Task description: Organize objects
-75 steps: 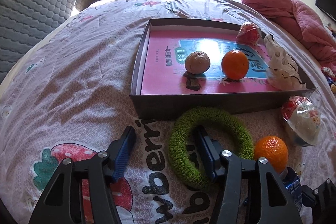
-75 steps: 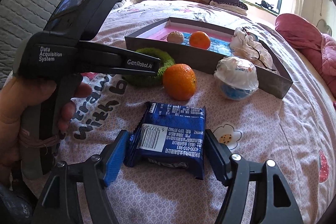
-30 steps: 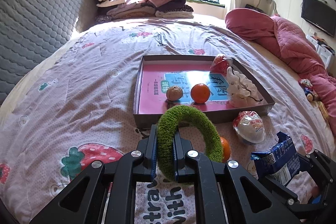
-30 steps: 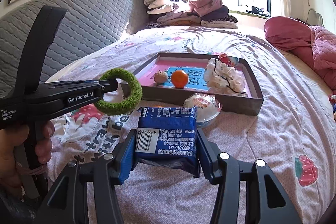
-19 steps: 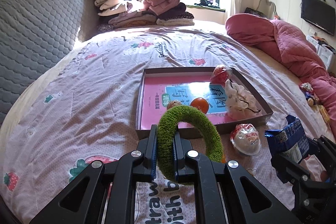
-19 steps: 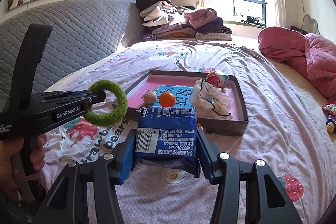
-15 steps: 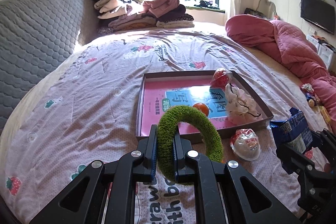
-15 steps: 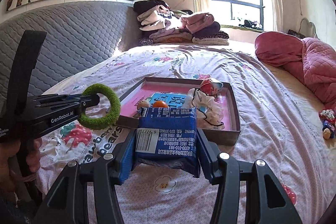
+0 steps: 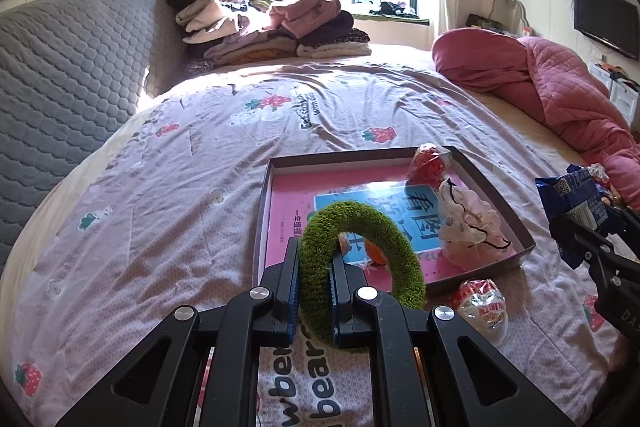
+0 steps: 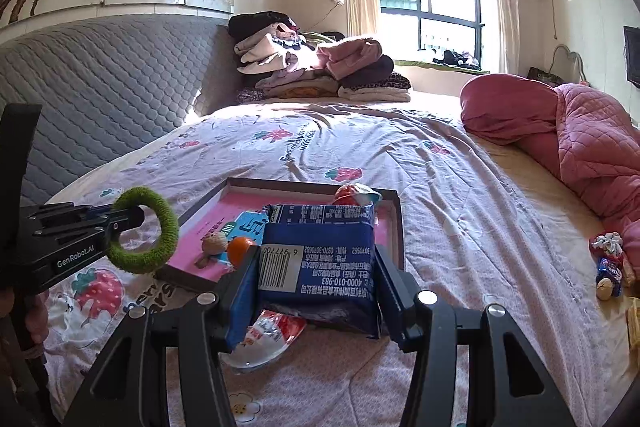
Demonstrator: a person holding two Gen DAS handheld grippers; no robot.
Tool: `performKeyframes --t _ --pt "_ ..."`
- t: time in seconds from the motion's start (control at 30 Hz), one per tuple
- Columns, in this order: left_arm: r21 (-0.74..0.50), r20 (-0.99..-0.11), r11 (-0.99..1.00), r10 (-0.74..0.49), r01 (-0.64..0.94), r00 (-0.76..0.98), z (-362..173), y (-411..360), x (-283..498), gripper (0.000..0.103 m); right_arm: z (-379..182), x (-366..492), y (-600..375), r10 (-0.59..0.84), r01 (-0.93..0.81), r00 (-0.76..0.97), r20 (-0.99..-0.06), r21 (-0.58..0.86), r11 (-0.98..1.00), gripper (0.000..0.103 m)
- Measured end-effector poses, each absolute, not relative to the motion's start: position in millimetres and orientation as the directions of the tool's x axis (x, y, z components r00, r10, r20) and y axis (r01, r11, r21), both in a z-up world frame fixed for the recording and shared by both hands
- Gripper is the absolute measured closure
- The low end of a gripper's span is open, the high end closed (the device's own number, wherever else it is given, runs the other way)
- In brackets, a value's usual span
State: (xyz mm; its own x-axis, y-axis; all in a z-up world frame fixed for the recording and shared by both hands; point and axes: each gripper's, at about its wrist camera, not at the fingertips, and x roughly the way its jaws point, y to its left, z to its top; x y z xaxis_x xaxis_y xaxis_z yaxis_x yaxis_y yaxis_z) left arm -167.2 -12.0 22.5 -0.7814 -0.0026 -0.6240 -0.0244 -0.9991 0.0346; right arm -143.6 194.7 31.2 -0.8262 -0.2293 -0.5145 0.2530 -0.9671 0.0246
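Note:
My left gripper (image 9: 314, 259) is shut on a fuzzy green ring (image 9: 384, 239), held upright in the air just short of the shallow cardboard tray (image 9: 262, 219). That ring (image 10: 160, 223) also shows at the left of the right wrist view. A blue snack packet (image 10: 320, 259) is clamped between the pads of my right gripper (image 10: 316, 267), lifted above the bed near the tray's (image 10: 394, 223) front edge. The packet (image 9: 572, 195) shows at the right of the left wrist view. In the tray lie a walnut (image 10: 214, 242), an orange (image 10: 240, 249), a white crumpled bag (image 9: 468, 223) and a red-wrapped item (image 9: 430, 163).
A clear wrapped bowl-shaped snack (image 9: 482, 309) lies on the strawberry-print bedspread (image 9: 160, 227) in front of the tray. A pink quilt (image 10: 592, 143) is heaped at the right, folded clothes (image 10: 312, 67) at the far end. Small toys (image 10: 610, 263) lie at the right edge. A padded headboard (image 10: 100, 95) runs along the left.
Both grippers have risen and moved forward with their loads, so the tray looks farther away and lower. The orange on the bedspread is hidden now. Both grips are unchanged.

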Motion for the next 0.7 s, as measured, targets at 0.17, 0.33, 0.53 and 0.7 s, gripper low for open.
performKeyframes --t 0.17,0.33,0.53,0.7 --pt "0.034 -0.632 -0.999 -0.011 -0.013 -0.775 14 -13 -181 0.091 23 -162 202 -0.228 0.251 -0.819 -0.526 0.028 -0.968 0.049" --pt "0.031 -0.644 -1.0 -0.022 0.003 -0.764 2 -18 -194 0.091 13 -175 201 -0.232 0.265 -0.808 -0.541 0.018 -0.964 0.049" --pt "0.029 -0.663 -0.999 -0.039 0.026 -0.748 -14 -25 -209 0.091 -1 -190 199 -0.226 0.271 -0.802 -0.553 0.001 -0.963 0.049" --pt "0.023 -0.676 -0.999 -0.041 0.036 -0.736 -25 -28 -221 0.091 -9 -201 200 -0.222 0.268 -0.802 -0.555 -0.001 -0.963 0.049"
